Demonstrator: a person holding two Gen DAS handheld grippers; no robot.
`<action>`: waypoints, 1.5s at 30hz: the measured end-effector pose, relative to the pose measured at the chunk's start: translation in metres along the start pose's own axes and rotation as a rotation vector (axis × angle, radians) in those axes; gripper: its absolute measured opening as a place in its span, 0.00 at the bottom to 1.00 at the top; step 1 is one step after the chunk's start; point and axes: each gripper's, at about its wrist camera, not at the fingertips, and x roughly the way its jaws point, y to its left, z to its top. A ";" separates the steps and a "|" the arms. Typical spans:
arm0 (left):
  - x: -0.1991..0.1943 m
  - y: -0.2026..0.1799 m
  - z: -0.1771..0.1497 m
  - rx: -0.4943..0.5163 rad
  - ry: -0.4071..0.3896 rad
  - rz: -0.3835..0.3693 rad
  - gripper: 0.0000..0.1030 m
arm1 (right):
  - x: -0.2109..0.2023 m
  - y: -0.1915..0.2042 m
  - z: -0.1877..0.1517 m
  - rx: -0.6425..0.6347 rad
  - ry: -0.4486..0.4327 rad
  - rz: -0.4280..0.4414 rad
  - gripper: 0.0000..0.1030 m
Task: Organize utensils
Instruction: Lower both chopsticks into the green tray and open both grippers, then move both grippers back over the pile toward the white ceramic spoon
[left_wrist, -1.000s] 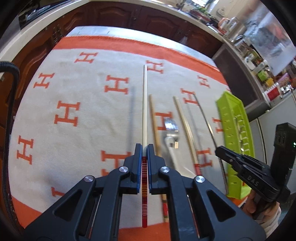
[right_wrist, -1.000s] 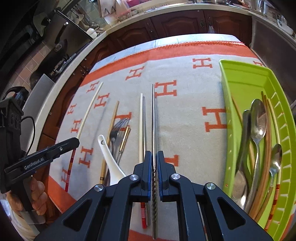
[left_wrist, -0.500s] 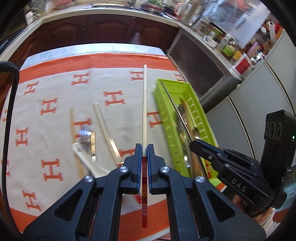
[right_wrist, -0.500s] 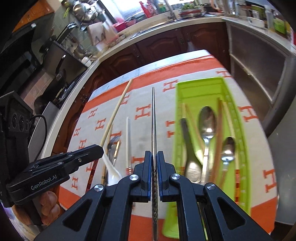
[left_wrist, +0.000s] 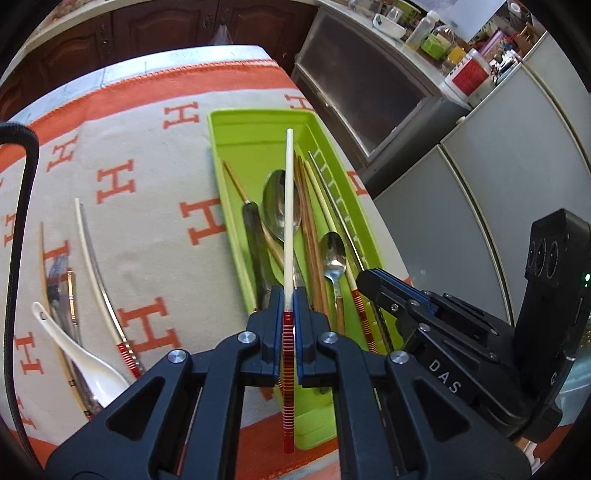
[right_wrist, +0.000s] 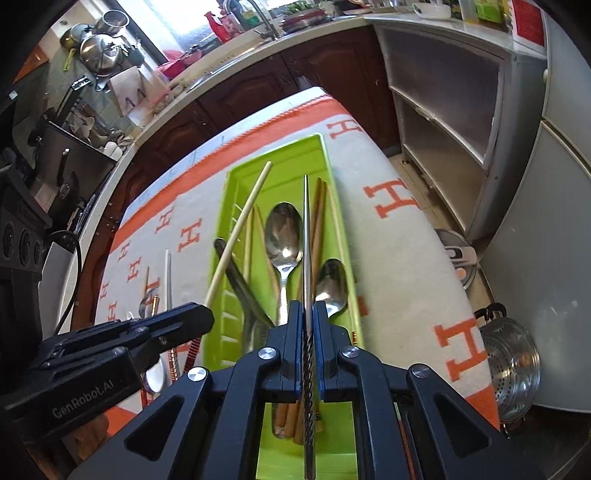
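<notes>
Closest to me, my left gripper (left_wrist: 288, 314) pinches one white chopstick with a red striped end (left_wrist: 287, 236). The jaws are pressed tight on it. The stick points away from me and hangs over the green tray (left_wrist: 258, 125).

My right gripper (right_wrist: 306, 332) pinches one metal chopstick (right_wrist: 306, 236) the same way, jaws squeezed shut on it. That stick also points out over the tray. Both grippers tip downward. In the left view my right gripper sits just beside the near right corner of the tray. In the right view my left gripper is low on the left side, near the tray.

Inside the tray I count two shiny spoons, one big spoon (left_wrist: 275, 206) and one small spoon (left_wrist: 333, 254). A dark-handled utensil (left_wrist: 253, 240) lies by the left wall. There are two brown wooden chopsticks (left_wrist: 308, 221) side by side, one more white chopstick with red stripes (left_wrist: 332, 236), and one more metal chopstick (left_wrist: 338, 206) by the right wall. One thin brown stick (left_wrist: 234, 182) lies slanted further in.

Left of the tray, on the blanket with orange H letters (left_wrist: 155, 221), I see one white soup spoon (left_wrist: 74, 354), one fork (left_wrist: 57, 273), and one white and one metal chopstick lying close together (left_wrist: 92, 254).

Further off are dark wood cabinets (left_wrist: 147, 26).
</notes>
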 end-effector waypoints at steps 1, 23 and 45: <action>0.005 -0.003 -0.001 0.005 0.010 -0.004 0.03 | 0.004 -0.003 0.001 0.005 0.008 0.002 0.05; -0.022 0.015 -0.020 0.035 -0.024 0.052 0.03 | 0.004 0.020 -0.004 -0.069 0.004 -0.017 0.31; -0.110 0.114 -0.069 -0.099 -0.203 0.218 0.04 | -0.007 0.146 -0.042 -0.385 0.021 0.059 0.32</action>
